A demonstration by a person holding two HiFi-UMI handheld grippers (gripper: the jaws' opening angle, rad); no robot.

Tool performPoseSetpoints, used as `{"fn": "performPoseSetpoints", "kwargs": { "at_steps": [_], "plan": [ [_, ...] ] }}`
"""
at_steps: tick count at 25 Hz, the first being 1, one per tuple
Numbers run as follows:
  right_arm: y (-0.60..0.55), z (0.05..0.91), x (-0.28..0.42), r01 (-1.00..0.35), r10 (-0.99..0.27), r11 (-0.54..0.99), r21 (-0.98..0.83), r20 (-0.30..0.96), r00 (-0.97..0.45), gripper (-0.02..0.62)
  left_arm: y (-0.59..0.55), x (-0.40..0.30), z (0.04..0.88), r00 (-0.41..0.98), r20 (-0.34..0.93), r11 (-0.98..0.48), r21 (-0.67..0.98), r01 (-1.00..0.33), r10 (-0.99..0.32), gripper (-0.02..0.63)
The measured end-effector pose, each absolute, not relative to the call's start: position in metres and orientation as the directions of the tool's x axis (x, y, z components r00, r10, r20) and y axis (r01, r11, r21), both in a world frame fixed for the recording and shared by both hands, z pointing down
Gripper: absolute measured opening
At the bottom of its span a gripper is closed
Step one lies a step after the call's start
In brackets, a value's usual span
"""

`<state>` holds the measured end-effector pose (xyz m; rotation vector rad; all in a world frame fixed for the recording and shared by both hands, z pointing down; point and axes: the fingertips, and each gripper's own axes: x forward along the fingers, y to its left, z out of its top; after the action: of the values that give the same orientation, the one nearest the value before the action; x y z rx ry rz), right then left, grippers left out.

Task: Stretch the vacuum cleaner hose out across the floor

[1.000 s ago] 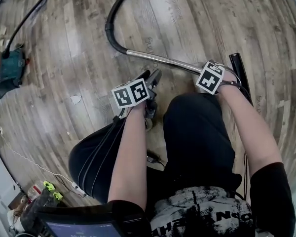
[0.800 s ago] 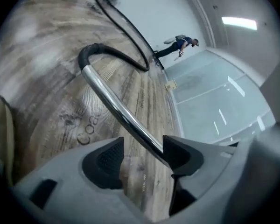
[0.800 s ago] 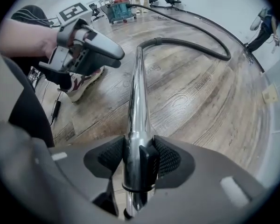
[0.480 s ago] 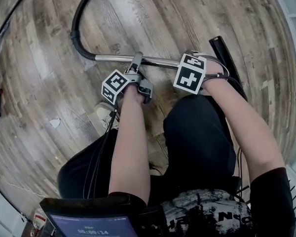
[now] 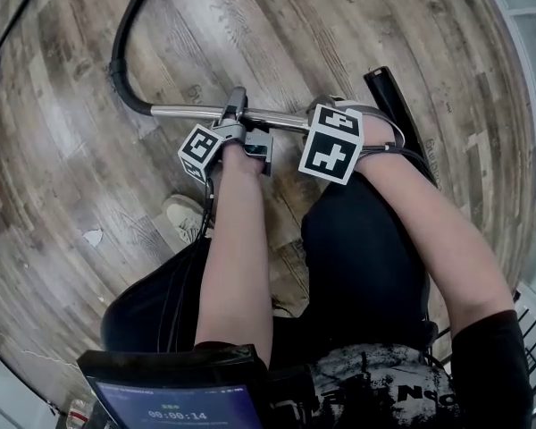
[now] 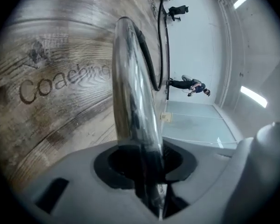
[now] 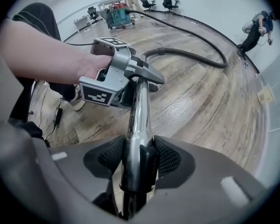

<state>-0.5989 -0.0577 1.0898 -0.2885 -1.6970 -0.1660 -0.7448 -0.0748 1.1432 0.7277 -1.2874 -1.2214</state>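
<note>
The black hose (image 5: 118, 61) curved away over the wooden floor (image 5: 339, 25), joined to a chrome tube (image 5: 183, 112). The right gripper (image 7: 139, 160) pinched that tube. The left gripper (image 6: 144, 164) had just been closing its jaws onto it. A steady, level pull with both grips firm would probably serve best, though the person's shoe (image 5: 183, 213) crowded the near side.

Silver chrome is noted on the wand (image 5: 188, 112); black on the hose (image 5: 114, 61); grey-brown wood grain on the floor (image 5: 339, 25).
</note>
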Motion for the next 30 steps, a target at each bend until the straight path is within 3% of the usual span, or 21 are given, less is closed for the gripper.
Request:
{"fn": "performPoseSetpoints", "kwargs": {
  "at_steps": [3,7,12,15,19,22,24,27,30],
  "plan": [
    [-0.06,1.094,-0.599,0.267,0.105,0.961,-0.067,0.986,-0.133,0.213,-0.078,-0.749,1.136,-0.197,0.293,0.233,0.931,0.282,-0.935,0.097],
    [-0.065,1.102,-0.6,0.32,0.054,0.947,-0.011,0.99,-0.127,0.224,-0.085,-0.751,1.123,-0.195,0.312,0.28,0.944,0.174,-0.93,0.094],
    [-0.068,1.106,-0.607,0.414,0.017,0.909,0.044,0.989,-0.144,0.192,-0.101,-0.737,1.095,-0.178,0.299,0.275,0.95,0.15,-0.937,0.094],
    [-0.065,1.106,-0.607,0.386,0.098,0.922,-0.021,0.979,-0.181,0.171,-0.106,-0.733,1.079,-0.161,0.3,0.295,0.954,0.057,-0.94,0.098],
    [-0.055,1.085,-0.603,0.329,0.282,0.925,-0.19,0.924,-0.259,0.167,-0.114,-0.745,1.046,-0.118,0.186,0.204,0.965,-0.166,-0.975,0.134],
    [-0.059,1.073,-0.594,0.343,0.33,0.91,-0.233,0.908,-0.257,0.169,-0.104,-0.79,1.029,-0.211,0.11,0.15,0.971,-0.187,-0.971,0.13],
    [-0.062,1.072,-0.581,0.345,0.349,0.903,-0.256,0.905,-0.244,0.167,-0.105,-0.794,1.024,-0.191,0.105,0.145,0.967,-0.21,-0.976,0.144],
    [-0.067,1.081,-0.566,0.362,0.292,0.911,-0.2,0.93,-0.221,0.177,-0.113,-0.776,1.018,-0.191,0.104,0.133,0.98,-0.147,-0.976,0.088],
    [-0.07,1.095,-0.564,0.402,0.167,0.913,-0.069,0.962,-0.215,0.203,-0.115,-0.768,1.01,-0.207,0.132,0.171,0.968,-0.182,-0.969,0.074]
  ]
}}
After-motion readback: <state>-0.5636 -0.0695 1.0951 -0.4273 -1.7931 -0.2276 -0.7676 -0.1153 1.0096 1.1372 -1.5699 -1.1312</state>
